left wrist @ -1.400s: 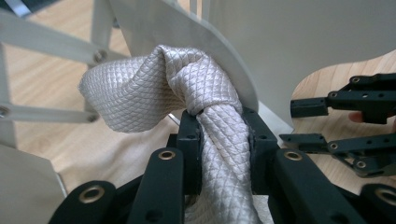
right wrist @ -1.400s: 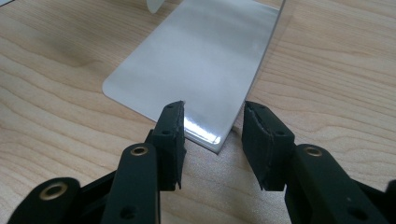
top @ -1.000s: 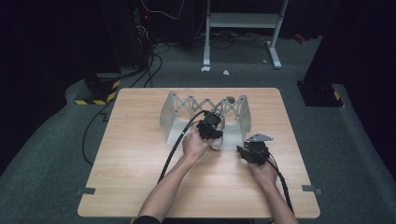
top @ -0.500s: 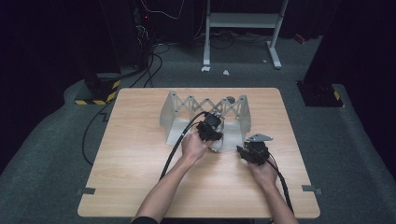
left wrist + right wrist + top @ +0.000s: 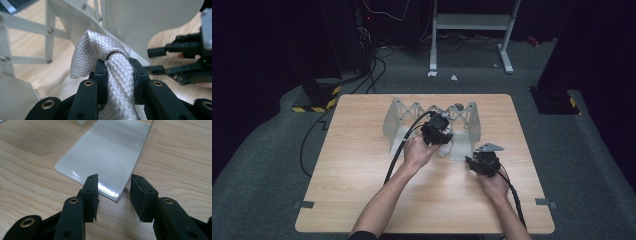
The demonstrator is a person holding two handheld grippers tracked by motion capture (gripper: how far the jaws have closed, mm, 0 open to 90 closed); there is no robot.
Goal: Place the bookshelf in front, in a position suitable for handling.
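Quilted silvery cloth, glossy flat rack foot

A light wooden table with rounded corners stands on grey carpet. Grey tape tabs sit at its near corners. Behind its far left corner lies a block with yellow-and-black hazard stripes, with black cables trailing nearby. Farther back stands a white metal frame on two feet, with small white scraps on the floor beside it.
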